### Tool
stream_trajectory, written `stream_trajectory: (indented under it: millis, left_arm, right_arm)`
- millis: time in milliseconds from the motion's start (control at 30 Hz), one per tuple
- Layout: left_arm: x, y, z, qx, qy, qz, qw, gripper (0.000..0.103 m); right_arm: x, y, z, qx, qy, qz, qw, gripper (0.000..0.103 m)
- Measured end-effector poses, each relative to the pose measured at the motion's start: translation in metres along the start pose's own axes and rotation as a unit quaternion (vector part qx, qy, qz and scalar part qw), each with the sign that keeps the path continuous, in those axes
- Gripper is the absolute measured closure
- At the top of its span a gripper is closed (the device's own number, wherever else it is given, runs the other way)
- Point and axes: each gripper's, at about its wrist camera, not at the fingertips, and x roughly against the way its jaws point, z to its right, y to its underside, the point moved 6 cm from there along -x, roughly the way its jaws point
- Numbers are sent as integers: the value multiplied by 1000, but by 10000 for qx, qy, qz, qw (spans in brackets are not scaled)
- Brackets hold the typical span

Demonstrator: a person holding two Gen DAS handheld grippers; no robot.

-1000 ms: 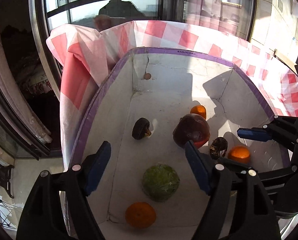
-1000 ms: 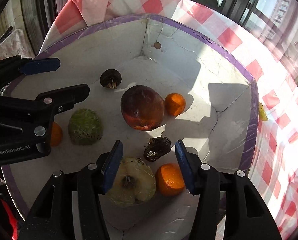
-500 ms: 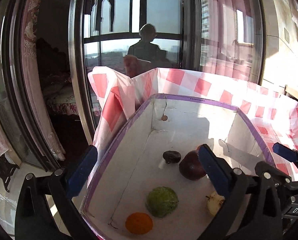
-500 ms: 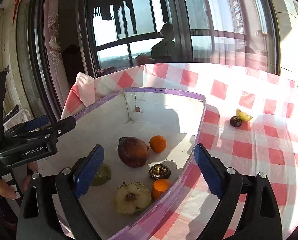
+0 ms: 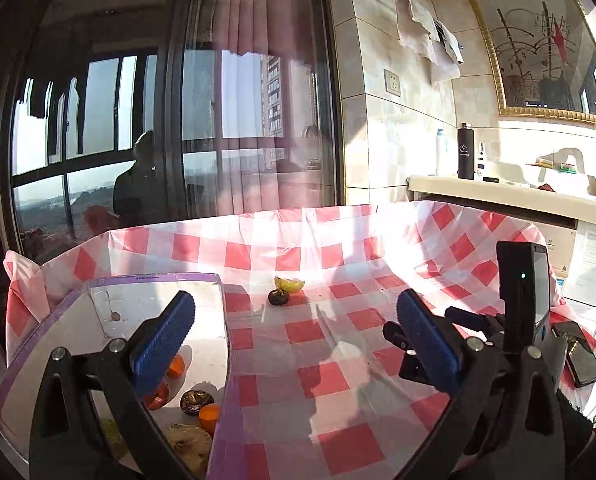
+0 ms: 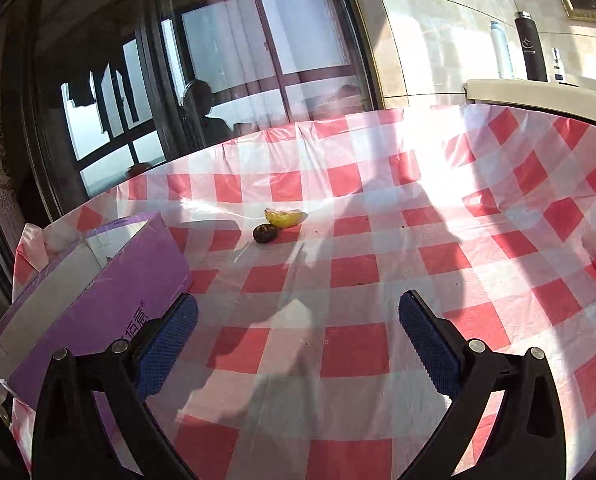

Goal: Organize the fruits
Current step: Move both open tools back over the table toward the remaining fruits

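My left claw is spread wide and empty, my right claw is opening with nothing in it, and far ahead on the checkered bench a yellow fruit wedge touches a dark round fruit, right of the purple-rimmed box.

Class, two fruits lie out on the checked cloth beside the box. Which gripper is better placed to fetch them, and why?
Probably the right gripper: its empty jaws are opening and the yellow fruit piece and dark fruit lie nearly straight ahead. The left gripper straddles the box wall.
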Motion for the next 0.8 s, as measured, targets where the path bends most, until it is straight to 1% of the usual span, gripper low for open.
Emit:
stream_trajectory:
  millis: [100,167,233,267,300,367,467,600,700,800]
  left_arm:
    - [-42,24,34,-197,132,-514,9984,2]
    - [-74,41,44,-126,192,-906,9956,2]
    - [-106,58,45,54,204,-1305,9912,2]
    - [-119,65,42,188,230,-1425,9894,2]
    - [-131,70,38,320,178,-1540,9874,2]
    - [-157,80,30,515,52,-1812,9821,2]
    - [-189,86,16,877,11,-2096,9738,2]
    - [-222,86,-4,1393,-57,-2275,9637,2]
    - [-240,91,-16,1684,-96,-2461,9545,2]
    - [-248,98,-23,1959,-15,-2655,9440,2]
  right_arm:
    - [-1,7,32,-123,335,-85,9993,5]
    - [-3,11,48,-219,413,-138,9988,5]
    - [-7,14,63,-489,384,-238,9978,6]
    - [-8,16,73,-725,469,-287,9958,5]
    - [-11,18,82,-954,470,-364,9937,5]
    - [-15,21,93,-1334,215,-424,9899,5]
    - [-16,20,93,-1359,156,-435,9896,5]
    - [-25,18,85,-1152,97,-602,9915,5]
    - [-41,10,87,-1107,156,-688,9913,5]
    - [-66,-2,90,-982,258,-896,9908,5]
